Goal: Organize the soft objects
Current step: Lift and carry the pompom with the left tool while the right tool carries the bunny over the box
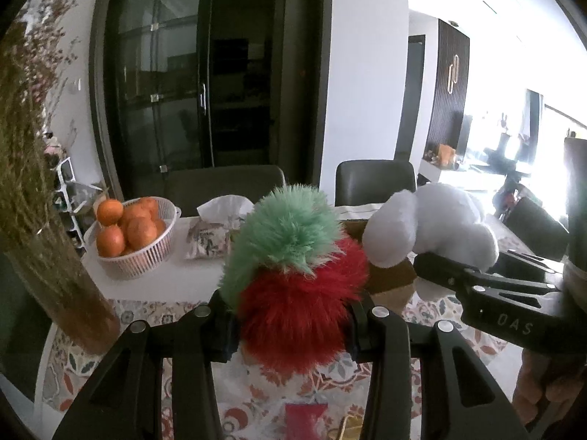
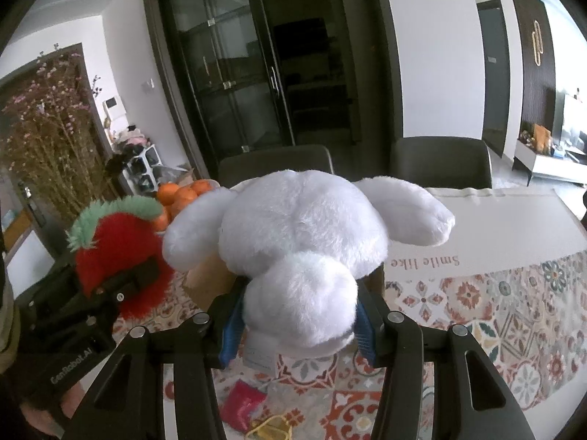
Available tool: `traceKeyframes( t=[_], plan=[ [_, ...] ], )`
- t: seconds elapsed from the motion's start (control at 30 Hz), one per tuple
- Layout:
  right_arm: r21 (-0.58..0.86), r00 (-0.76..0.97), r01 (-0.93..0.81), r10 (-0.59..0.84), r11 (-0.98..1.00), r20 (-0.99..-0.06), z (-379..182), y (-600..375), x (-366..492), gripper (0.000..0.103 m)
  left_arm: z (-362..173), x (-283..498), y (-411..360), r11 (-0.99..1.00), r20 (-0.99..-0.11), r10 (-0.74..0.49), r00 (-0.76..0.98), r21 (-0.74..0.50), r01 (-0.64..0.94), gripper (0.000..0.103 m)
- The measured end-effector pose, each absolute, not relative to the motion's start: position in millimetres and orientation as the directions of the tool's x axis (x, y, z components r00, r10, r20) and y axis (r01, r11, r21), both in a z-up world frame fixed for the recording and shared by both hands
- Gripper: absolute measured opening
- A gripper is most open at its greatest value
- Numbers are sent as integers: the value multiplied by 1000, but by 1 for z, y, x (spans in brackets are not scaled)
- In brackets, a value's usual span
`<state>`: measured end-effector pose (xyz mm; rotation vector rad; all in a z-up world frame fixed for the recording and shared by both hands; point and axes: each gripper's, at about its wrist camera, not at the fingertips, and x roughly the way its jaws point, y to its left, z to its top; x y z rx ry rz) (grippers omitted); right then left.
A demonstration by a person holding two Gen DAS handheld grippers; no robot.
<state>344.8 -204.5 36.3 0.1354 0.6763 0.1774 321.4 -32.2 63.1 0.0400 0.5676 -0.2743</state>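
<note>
Left wrist view showed the left gripper (image 1: 290, 324) pinching a red-and-green furry toy (image 1: 293, 275) above the patterned tablecloth (image 2: 513, 311); alongside, the right gripper (image 2: 299, 324) squeezed a white plush (image 2: 304, 242), seemingly over a cardboard box (image 2: 205, 278).

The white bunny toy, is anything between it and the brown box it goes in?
Nothing visible. The right gripper holds the white bunny toy just above the brown box. The red and green fluffy toy hangs off to the left, in the left gripper.
</note>
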Motion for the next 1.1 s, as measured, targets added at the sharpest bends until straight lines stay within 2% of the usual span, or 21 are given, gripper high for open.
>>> traceKeyframes(
  t=[0.3,0.77,1.1],
  plan=[
    [173,710,-133,215,976,-670,31,-206,385,51,63,364,-34,958,-573,-258,778,-49,281,43],
    [162,553,-142,214,976,-805,4,-208,452,51,36,419,-44,949,-687,-238,687,-13,316,43],
    [139,420,-172,200,975,-885,-19,-203,488,52,15,451,-52,928,-785,-267,559,-53,368,44]
  ],
)
